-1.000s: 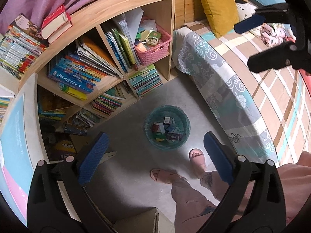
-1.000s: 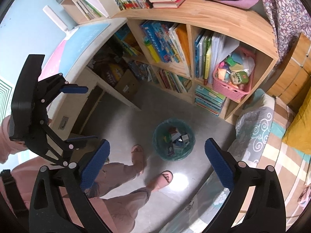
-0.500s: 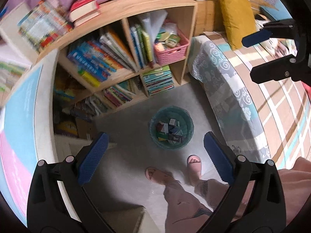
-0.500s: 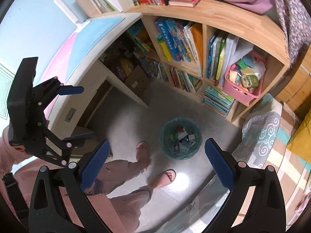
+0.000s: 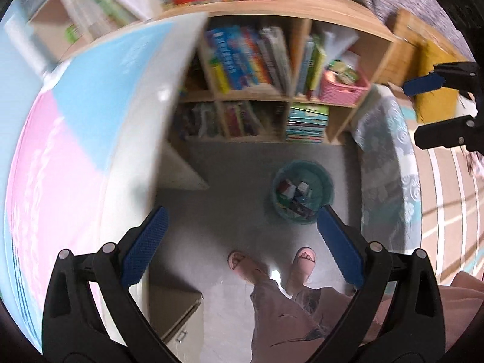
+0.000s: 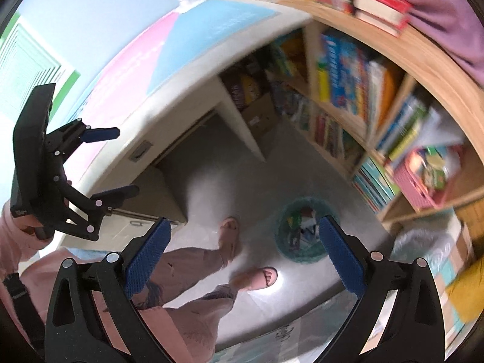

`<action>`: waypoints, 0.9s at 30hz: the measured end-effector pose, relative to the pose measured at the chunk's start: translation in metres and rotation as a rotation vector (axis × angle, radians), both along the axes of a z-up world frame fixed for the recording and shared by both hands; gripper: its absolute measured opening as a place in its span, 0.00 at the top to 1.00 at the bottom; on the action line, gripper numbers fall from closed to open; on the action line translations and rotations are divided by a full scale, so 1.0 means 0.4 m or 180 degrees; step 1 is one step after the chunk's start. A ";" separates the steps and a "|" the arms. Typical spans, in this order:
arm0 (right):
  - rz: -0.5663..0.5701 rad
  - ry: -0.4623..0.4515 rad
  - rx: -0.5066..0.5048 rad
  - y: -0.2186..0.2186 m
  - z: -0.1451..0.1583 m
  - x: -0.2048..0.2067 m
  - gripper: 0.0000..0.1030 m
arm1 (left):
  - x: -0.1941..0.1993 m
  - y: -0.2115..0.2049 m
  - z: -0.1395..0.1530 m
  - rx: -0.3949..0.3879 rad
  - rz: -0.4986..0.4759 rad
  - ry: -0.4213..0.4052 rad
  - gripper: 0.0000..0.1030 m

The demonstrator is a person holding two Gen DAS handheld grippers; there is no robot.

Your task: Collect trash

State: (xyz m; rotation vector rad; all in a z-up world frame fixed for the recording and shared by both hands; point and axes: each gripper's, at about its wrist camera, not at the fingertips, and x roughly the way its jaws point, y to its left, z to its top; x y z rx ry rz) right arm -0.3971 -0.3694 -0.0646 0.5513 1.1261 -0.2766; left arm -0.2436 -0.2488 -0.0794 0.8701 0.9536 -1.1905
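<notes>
Desk surface: white desk with a pink-and-blue printed top (image 5: 90,115) fills the left of the left wrist view; blurred, so no litter can be made out on it.
Left hand-held gripper: left hand-held gripper (image 5: 242,242) released, blue-padded fingers spread wide, nothing between them; it hangs high over the grey floor (image 5: 230,187). In the right wrist view it sits at the far left, in front of the desk top.
Person: two feet in pink slippers (image 5: 304,260) stand on the floor, just beside the bin.
Trash bin: round teal mesh wastebasket (image 5: 302,193) stands on the floor between the wooden bookshelf (image 5: 302,9) and the bed with a grey swirl-patterned cover (image 5: 390,157). It already holds small coloured boxes and wrappers.
Right hand-held gripper: right hand-held gripper (image 6: 242,245) also released and empty, held above the floor with the bin under its right finger.
Loose trash: none identifiable outside the bin; too much blur on the shelves and desk to tell.
Task status (judgement): between pickups, looking for the next item.
Risk 1: picking from the pink plastic basket (image 5: 343,87) or the books by mistake, because shelf clutter resembles the boxes in the bin.
Risk 2: clipping the desk edge with the left unit, which is close to it.
Risk 3: a drop from this height missing the small bin mouth.
</notes>
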 end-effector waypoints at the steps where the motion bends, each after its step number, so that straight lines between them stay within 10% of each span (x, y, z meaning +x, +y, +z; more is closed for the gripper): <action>1: 0.0083 -0.0013 -0.0009 0.008 0.004 0.032 0.06 | 0.022 0.016 0.003 0.0000 0.0087 -0.0024 0.06; 27: 0.1355 -0.0171 -0.0041 0.236 0.043 0.754 0.06 | 0.526 0.377 0.033 -0.0242 0.1707 0.0068 0.06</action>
